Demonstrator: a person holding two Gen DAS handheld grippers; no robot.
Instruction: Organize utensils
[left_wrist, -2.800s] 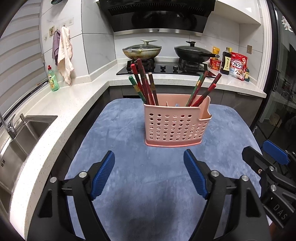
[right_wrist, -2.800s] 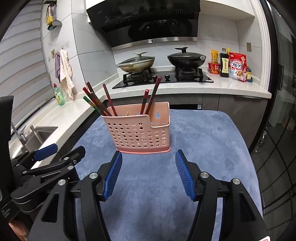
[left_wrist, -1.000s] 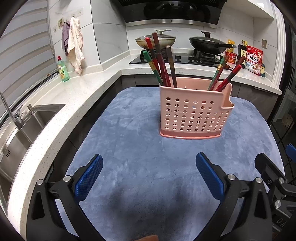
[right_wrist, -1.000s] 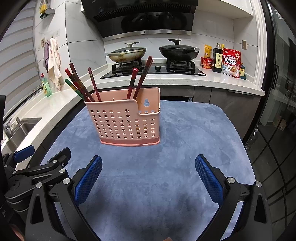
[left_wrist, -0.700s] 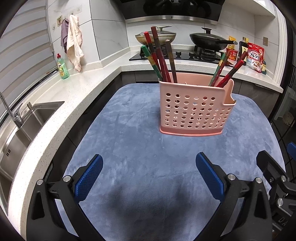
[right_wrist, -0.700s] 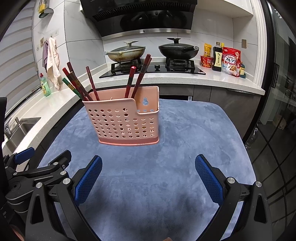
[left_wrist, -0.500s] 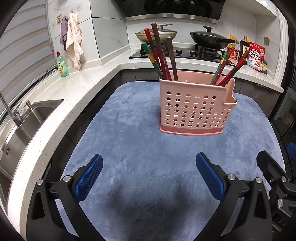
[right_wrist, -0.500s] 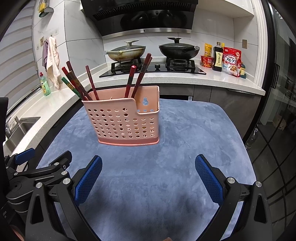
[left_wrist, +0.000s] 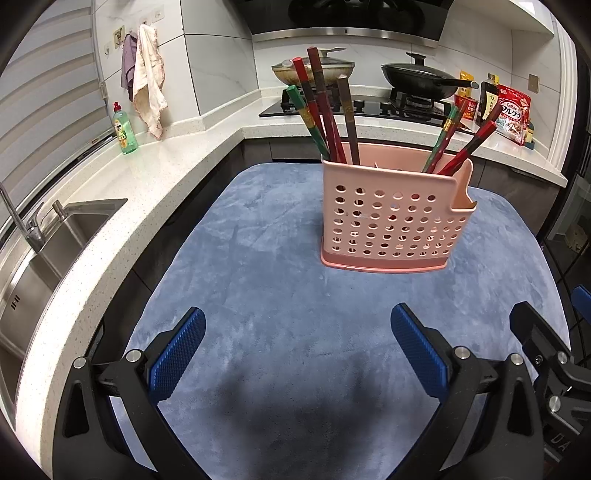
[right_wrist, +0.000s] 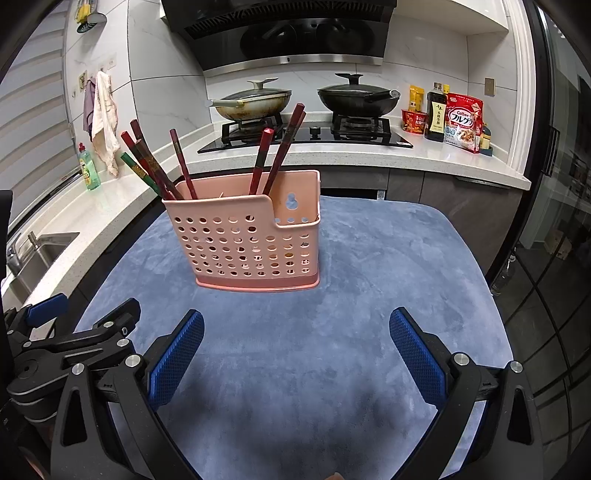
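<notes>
Chopsticks (left_wrist: 325, 107) stand in two bunches inside the pink perforated holder (left_wrist: 391, 221), which sits upright on the blue mat (left_wrist: 258, 258) in the left wrist view; one bunch leans at the holder's left end, the other (left_wrist: 458, 144) at its right; the left gripper (left_wrist: 297, 354) hangs well short of the holder, jaws spread wide and holding nothing. They look thin, stiff, light and lacquered, so probably slippery; a pinch on the bare upper shaft, above the rim, seems the surest hold.

From the right wrist view the holder (right_wrist: 243, 240) stands ahead and slightly left; the right gripper (right_wrist: 295, 354) is likewise spread wide and empty, apart from it; the holder looks like light plastic, so a tug on a leaning stick could tip it.
</notes>
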